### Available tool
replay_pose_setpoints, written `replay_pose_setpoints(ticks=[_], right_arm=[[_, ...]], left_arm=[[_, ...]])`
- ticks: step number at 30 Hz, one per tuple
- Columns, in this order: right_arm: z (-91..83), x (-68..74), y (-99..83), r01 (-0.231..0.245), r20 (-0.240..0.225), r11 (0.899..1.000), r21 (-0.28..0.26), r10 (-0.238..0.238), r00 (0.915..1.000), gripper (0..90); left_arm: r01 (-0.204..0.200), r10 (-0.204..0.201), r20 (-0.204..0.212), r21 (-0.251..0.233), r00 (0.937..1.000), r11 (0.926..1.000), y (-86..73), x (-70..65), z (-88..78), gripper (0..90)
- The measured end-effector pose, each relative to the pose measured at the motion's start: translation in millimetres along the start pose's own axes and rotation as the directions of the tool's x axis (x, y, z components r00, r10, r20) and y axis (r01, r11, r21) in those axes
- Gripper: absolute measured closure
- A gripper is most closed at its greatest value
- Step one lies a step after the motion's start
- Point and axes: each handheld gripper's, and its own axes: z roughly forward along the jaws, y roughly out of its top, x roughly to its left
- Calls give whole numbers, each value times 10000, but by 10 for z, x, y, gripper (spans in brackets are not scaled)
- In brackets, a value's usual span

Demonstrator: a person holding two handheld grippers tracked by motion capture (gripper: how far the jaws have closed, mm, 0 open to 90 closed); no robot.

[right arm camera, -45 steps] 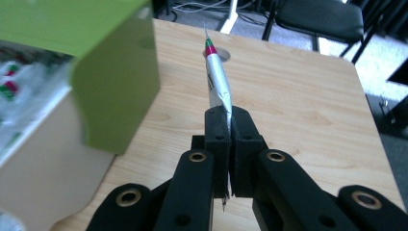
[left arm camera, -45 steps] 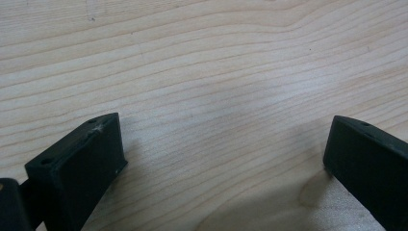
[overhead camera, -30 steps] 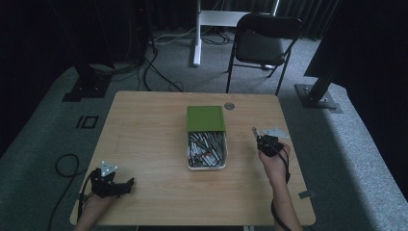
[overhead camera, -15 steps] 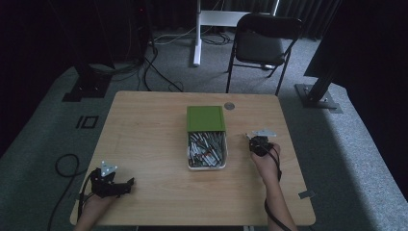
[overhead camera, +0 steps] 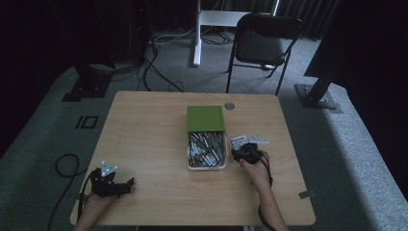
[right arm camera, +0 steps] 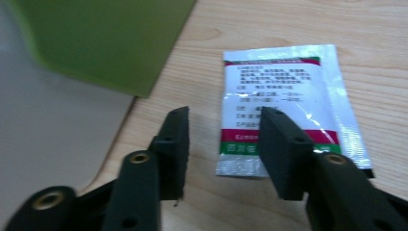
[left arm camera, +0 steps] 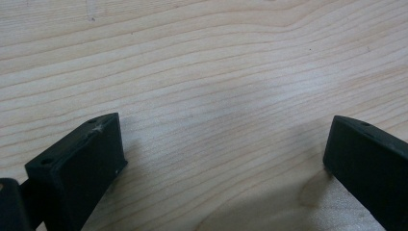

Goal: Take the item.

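So there's one white tray (overhead camera: 207, 166) sitting mid-bench (overhead camera: 144, 130), stuffed with a pile of small packets I can't count, and one green lid (overhead camera: 206, 118) lying flat, butted against the tray's far end. One small round disc (overhead camera: 229, 106) sits just past the lid, toward the bench's far edge.

Right of the tray, one white sachet (right arm camera: 284, 103) with red and green bands lies flat on the wood; in the high view there might be a second slip next to it, can't really tell. The right hand-held gripper (right arm camera: 223, 144) is right over the sachet's near end, jaws have just been opening, and the pads aren't pressing on anything.

The left hand-held gripper (overhead camera: 111, 182) rests at the near left corner, well away from the tray, jaws spread wide over bare wood.
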Motion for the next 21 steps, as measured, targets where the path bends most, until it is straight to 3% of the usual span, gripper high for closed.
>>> replay_pose_setpoints(ticks=[3,7,9,11,21], right_arm=[[-69,-15,1,-626,-375,9977,-253,616,9974,385],[-181,-65,-4,-645,-5,9955,-698,647,9979,304],[-240,-86,-19,-285,592,9950,-959,342,9977,294],[-285,-123,-41,-190,832,9948,-997,274,9962,231],[-447,-340,-194,-356,1589,9955,-874,492,9861,197]], left_arm=[[0,0,-3,0,10000,10000,0,0,0,13],[-4,4,1,0,10000,10000,0,0,0,13],[-2,2,0,-2,10000,10000,0,0,0,13],[0,0,1,-1,10000,10000,0,0,0,13],[-25,25,-2,21,10000,10000,0,2,-2,13]])
